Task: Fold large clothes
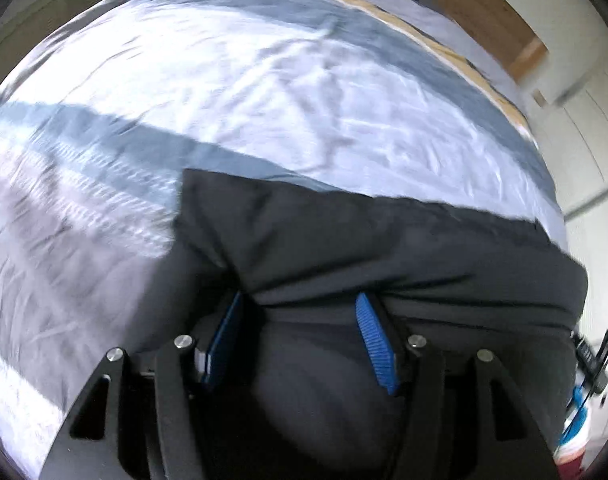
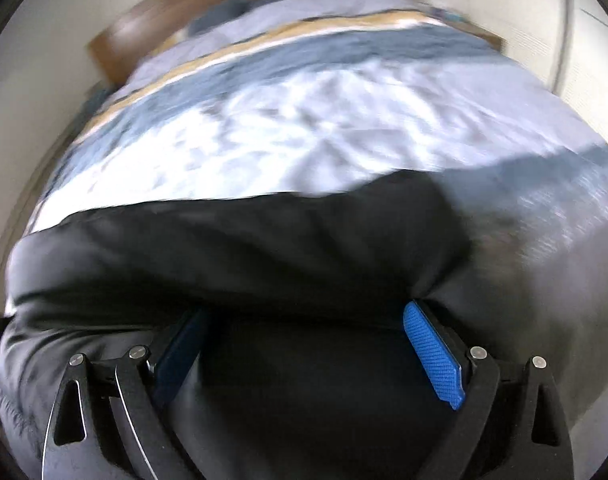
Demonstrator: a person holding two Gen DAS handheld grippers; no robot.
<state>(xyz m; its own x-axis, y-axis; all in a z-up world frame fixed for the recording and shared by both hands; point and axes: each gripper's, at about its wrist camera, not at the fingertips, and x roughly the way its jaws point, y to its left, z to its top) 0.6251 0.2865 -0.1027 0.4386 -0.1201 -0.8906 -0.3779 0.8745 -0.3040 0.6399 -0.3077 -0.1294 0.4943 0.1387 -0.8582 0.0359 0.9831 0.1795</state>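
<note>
A large black garment [image 1: 384,248] hangs over a bed, stretched between both grippers. In the left wrist view my left gripper [image 1: 300,300] has its blue pads [image 1: 374,340] around a bunched fold of the cloth, its fingertips hidden under the fabric. In the right wrist view the same black garment [image 2: 244,248] drapes over my right gripper [image 2: 308,312], whose blue pads [image 2: 432,356] stand wide with thick cloth bunched between them. Both views are motion-blurred.
Below lies the bed's white, blue and grey striped duvet [image 1: 244,92], also in the right wrist view [image 2: 304,128]. A wooden headboard [image 2: 224,4] stands at the far end. White wardrobe doors [image 1: 584,152] are to the right.
</note>
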